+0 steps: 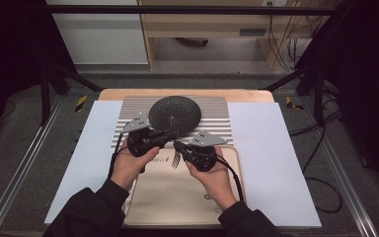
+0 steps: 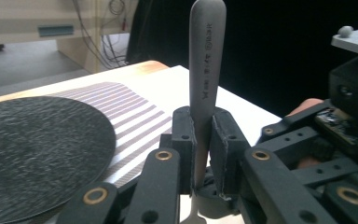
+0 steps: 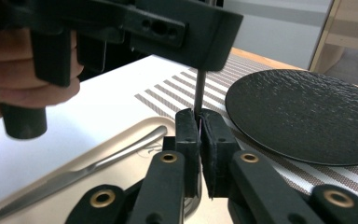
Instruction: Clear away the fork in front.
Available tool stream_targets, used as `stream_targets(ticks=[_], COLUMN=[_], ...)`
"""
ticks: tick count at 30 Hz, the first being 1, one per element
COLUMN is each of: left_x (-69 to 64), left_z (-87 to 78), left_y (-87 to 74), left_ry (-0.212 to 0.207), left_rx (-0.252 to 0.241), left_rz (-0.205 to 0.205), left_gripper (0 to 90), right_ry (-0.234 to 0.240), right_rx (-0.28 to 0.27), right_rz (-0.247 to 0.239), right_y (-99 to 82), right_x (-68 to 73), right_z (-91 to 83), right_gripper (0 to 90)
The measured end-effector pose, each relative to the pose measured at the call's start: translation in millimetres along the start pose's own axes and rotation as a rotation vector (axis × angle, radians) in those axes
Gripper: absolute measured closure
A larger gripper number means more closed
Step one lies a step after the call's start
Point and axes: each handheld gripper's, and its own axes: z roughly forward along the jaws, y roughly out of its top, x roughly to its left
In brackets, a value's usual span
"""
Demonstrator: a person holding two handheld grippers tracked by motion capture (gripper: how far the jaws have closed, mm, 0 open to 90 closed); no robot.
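- a person sits at a bench covered with a white sheet (image 1: pixel 271 158), forearms in dark sleeves coming in from the bottom of the high view, a two-fingered gripper in each hand.
- the left gripper (image 1: pixel 170 132) and the right gripper (image 1: pixel 178 146) meet near the middle of the bench, tips almost together, just in front of a black plate (image 1: pixel 175 113).
- the plate is round, dark and rough-textured, and sits on a grey-and-white striped placemat (image 1: pixel 217 123) toward the far side of the bench.
- between the two grippers is a slim metal utensil handle (image 2: pixel 206 70); in the left gripper view it stands upright, grey with small lettering on it.
- the left gripper's fingers (image 2: pixel 184 144) are drawn in narrow and press on the lower part of that handle from both sides.
- the right gripper's fingers (image 3: pixel 186 140) are nearly together, pinching the thin stem of the same utensil, which rises up to the left gripper above it.
- which kind of utensil it is cannot be told from the part that shows.
- a beige tray (image 1: pixel 177 202) lies on the near side of the bench, under the person's hands.
- a table knife (image 3: pixel 74 175) lies flat on the tray, to the side of the right gripper and apart from it.
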Motion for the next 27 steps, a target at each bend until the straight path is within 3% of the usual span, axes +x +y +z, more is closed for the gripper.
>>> stream_targets(ticks=[5,15,22,27], left_x=[1.6,0.9,-2.8,-7.2], left_z=[-2.2,-6.2,-14.3,-26.3], left_y=[-1.7,-7.0,-11.4,-17.4], left_ry=[0.001,0.012,0.016,0.018], left_rx=[0.002,0.02,0.039,0.049], left_rz=[-0.001,0.01,0.02,0.025], left_gripper=[81.0,80.9,80.9,80.8], right_ry=[0.002,-0.034,-0.069,-0.115], right_rx=[0.025,0.022,-0.028,-0.054], right_rz=[-0.002,0.034,0.081,0.112], right_y=[-2.2,-10.5,-20.1,-36.5], right_x=[-4.1,-21.7,-39.9,-52.4], right_z=[-3.7,-19.3,-44.2,-67.0], right_gripper=[81.7,75.7,64.7,55.2])
